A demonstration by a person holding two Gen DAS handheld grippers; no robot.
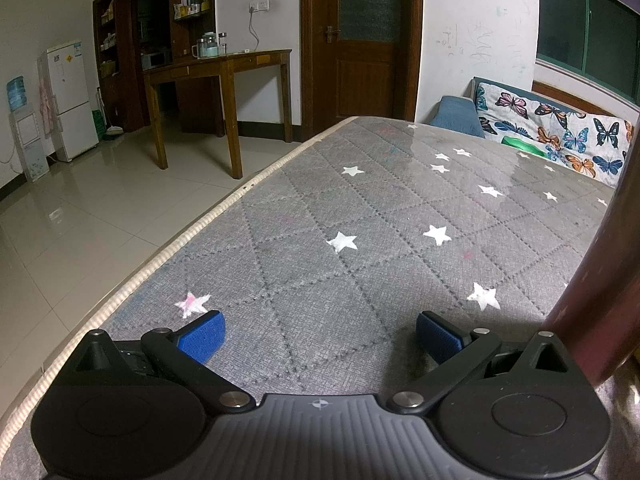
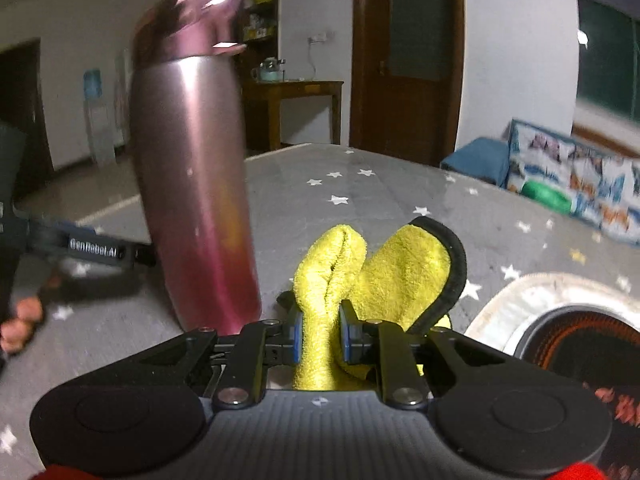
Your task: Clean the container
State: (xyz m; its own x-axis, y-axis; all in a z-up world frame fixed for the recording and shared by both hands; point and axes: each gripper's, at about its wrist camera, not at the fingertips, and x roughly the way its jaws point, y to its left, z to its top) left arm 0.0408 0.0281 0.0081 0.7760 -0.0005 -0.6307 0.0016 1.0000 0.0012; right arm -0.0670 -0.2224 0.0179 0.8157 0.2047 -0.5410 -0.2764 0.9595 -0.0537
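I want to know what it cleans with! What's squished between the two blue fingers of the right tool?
A yellow cloth with a black edge is pinched in the right tool, beside the pink bottle. The right wrist view shows it.

The container (image 2: 192, 184) is a tall metal flask, silver-pink at the top grading to deep pink at the base, with a pink lid closed at the top. It stands upright on the grey star-patterned table cover (image 2: 380, 192), near the table's left edge. The cleaning cloth (image 2: 384, 264) is yellow terry with a black bound edge; it is bunched, projects upward, and sits to the right of the flask's base, apart from it
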